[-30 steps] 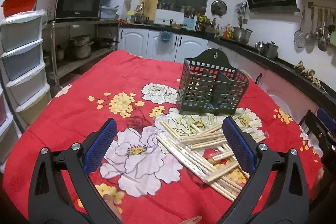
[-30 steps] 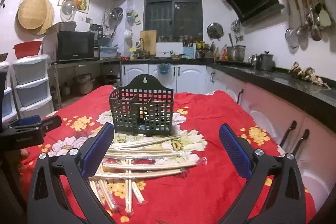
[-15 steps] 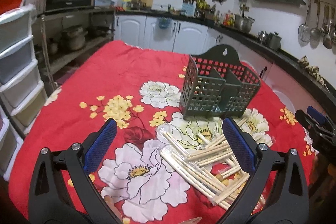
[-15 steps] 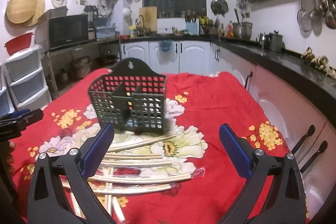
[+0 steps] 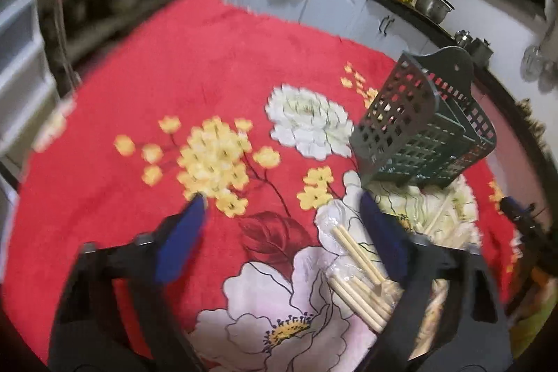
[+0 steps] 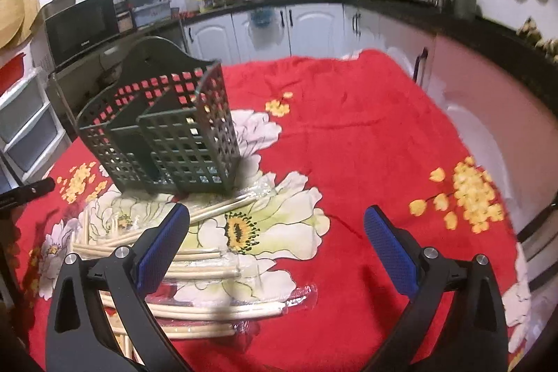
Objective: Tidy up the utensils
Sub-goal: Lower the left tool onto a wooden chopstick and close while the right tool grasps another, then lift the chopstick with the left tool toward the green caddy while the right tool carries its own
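You are bringing the left gripper [image 5: 279, 215], jaws just narrowing on nothing, and the wide-open right gripper [image 6: 275, 229] beside the wrapped chopsticks [image 6: 195, 264], risking knocking the slotted holder [image 6: 167, 135] just ahead.

I am seeing one dark green basket [image 6: 164, 142] standing on one red flowered cloth [image 6: 348, 135]. Beside it many wrapped chopsticks [image 6: 209, 309] are lying in a pile; I cannot count them exactly. I am holding two grippers.
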Motion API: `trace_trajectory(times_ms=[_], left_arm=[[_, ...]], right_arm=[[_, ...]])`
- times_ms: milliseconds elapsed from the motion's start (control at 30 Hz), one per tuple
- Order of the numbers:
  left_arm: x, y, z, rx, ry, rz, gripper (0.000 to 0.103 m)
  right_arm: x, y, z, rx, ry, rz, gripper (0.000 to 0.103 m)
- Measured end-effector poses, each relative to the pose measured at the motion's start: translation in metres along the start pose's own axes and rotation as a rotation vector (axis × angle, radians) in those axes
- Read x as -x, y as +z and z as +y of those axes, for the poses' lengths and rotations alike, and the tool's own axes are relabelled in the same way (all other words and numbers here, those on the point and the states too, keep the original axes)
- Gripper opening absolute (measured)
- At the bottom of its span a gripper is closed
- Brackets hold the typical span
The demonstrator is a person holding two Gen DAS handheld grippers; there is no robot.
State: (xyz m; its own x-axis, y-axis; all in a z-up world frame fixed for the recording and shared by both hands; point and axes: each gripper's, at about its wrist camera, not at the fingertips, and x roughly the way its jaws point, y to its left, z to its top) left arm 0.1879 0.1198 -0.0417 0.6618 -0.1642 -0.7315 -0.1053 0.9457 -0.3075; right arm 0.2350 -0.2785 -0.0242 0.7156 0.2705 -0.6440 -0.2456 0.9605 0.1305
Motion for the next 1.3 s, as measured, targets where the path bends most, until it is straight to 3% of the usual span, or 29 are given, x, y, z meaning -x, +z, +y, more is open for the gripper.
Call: trace_trajectory(times_ms=[133,300,367,533,767,1033,1100,1167,1300], left_arm=[[-0.014,0.000,0.003,0.022,-0.103,0.072,0.056],[-0.029,0.001,-0.006,0.033,-0.174,0.120,0.055],[-0.037,0.002,-0.009,0.040,-0.194,0.138,0.052],[-0.052,-0.002,-0.019,0.028,-0.209,0.166,0.039],[-0.057,-0.006,-0.020,-0.014,-0.182,0.162,0.018],[-0.061,-0.008,-0.025,-0.046,-0.181,0.154,0.009],[-0.061,-0.008,-0.028,-0.055,-0.181,0.151,0.006],[-0.062,-0.009,-0.030,-0.056,-0.185,0.152,0.005],[-0.062,-0.009,-0.030,-0.059,-0.191,0.144,0.003]], right_arm=[[-0.009,0.007,-0.001,0.014,0.018,0.024,0.097],[-0.024,0.016,0.001,0.034,0.039,0.058,0.096],[-0.031,0.018,0.000,0.029,0.063,0.080,0.087],[-0.049,0.018,-0.002,0.015,0.105,0.139,0.079],[-0.071,0.018,-0.005,0.015,0.135,0.188,0.060],[-0.092,0.020,-0.008,0.035,0.135,0.199,0.045],[-0.095,0.020,-0.009,0.040,0.144,0.197,0.037],[-0.096,0.020,-0.010,0.034,0.160,0.199,0.023],[-0.092,0.017,-0.009,0.048,0.168,0.189,0.009]])
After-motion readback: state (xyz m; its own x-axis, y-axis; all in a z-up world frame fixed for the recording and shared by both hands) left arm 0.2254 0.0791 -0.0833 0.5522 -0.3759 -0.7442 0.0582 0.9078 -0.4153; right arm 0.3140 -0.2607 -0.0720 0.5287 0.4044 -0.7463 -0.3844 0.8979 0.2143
